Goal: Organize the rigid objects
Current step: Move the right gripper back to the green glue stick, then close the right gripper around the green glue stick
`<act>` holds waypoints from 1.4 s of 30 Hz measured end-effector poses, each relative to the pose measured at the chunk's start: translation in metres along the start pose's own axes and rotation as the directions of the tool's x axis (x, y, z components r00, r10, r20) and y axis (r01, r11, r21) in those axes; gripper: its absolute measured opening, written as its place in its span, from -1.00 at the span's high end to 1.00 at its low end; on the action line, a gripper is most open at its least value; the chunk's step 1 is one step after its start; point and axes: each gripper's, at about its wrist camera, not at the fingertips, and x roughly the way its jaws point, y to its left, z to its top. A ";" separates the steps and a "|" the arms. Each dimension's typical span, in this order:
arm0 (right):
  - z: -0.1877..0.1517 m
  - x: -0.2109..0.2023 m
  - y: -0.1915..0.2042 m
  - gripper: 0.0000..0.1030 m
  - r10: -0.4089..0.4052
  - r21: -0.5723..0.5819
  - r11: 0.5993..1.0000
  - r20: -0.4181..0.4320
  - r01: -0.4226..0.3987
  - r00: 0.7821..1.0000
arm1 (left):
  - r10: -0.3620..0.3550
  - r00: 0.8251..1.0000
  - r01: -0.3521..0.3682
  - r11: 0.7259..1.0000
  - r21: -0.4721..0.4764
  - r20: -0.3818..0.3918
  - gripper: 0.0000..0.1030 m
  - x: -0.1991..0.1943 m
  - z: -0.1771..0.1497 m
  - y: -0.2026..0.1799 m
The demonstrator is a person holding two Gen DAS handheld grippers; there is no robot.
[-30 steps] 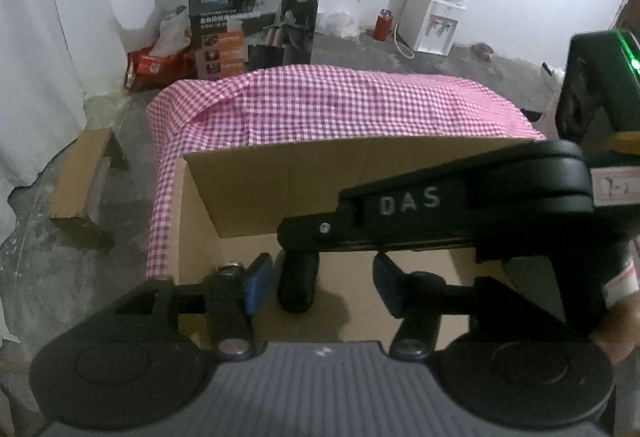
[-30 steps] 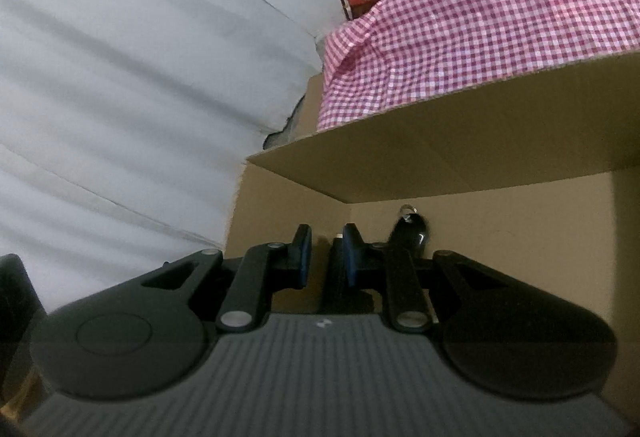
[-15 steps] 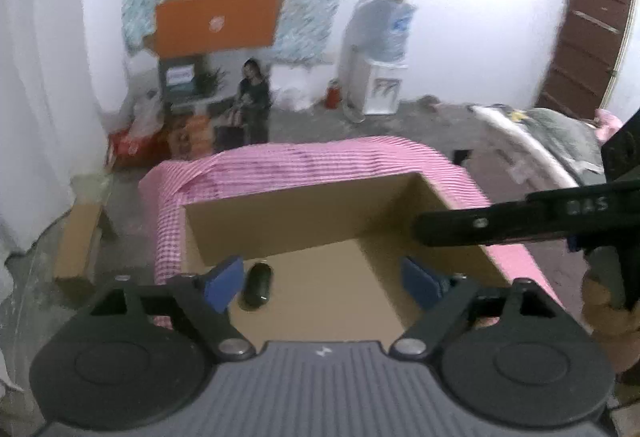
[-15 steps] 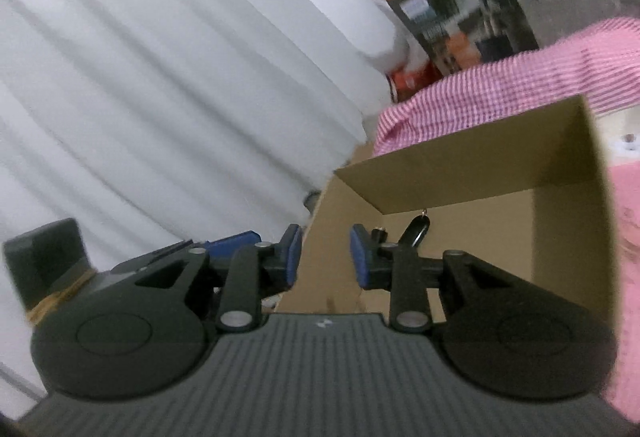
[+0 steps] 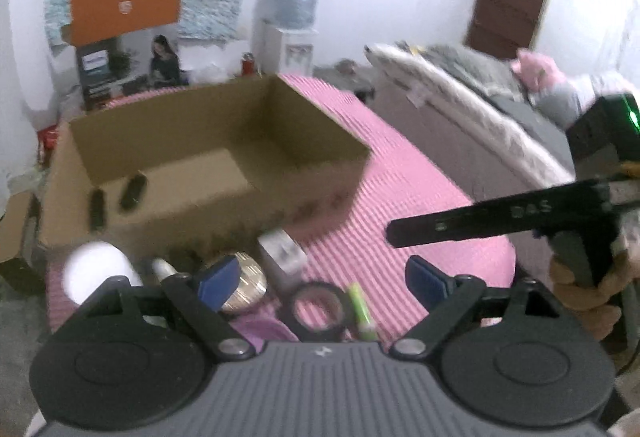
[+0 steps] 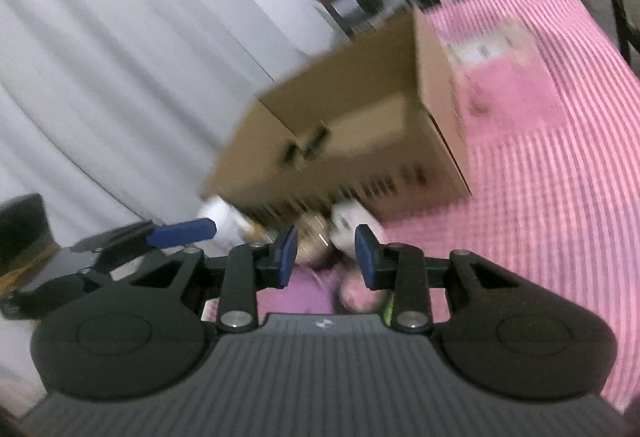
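Both grippers have pulled back from the box point(image 5: 192, 141): two dark items point(image 5: 132, 191) inside, several remain on the worktop point(image 5: 420, 197). Left gripper point(image 5: 320, 277) jaws wide, empty; right gripper point(image 6: 326, 257) jaws opening, empty.

the only lettering that can be made out is "das", in pale letters on the black arm of the right claw point(image 5: 516, 215), which reaches in from the right in the left wrist view, beyond the far right corner of the cardboard box point(image 5: 208, 165). behind that box, the orange panel point(image 5: 125, 8) bears a small white mark too blurred to read, and the dark carton point(image 5: 96, 75) under it has a pale label that cannot be read either. printing on the box's outer side in the right wrist view is smeared beyond reading.
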 end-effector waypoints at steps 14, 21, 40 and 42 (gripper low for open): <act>-0.039 0.062 -0.022 0.53 -0.133 -0.082 0.989 -0.170 0.120 0.976 | 0.006 0.986 0.015 0.992 0.125 -0.169 0.13 0.080 -0.046 -0.048; -0.037 0.068 -0.018 0.67 -0.141 -0.095 0.988 -0.183 0.125 0.973 | -0.012 0.983 0.035 0.991 0.126 -0.181 0.22 0.091 -0.047 -0.049; -0.046 0.047 -0.046 0.72 -0.070 0.110 0.990 -0.185 0.091 0.980 | -0.021 0.981 0.058 0.980 0.191 -0.193 0.14 0.109 -0.042 -0.072; -0.045 0.049 -0.045 0.69 -0.062 0.106 0.991 -0.193 0.083 0.979 | -0.019 0.980 0.055 0.983 0.178 -0.196 0.12 0.110 -0.040 -0.069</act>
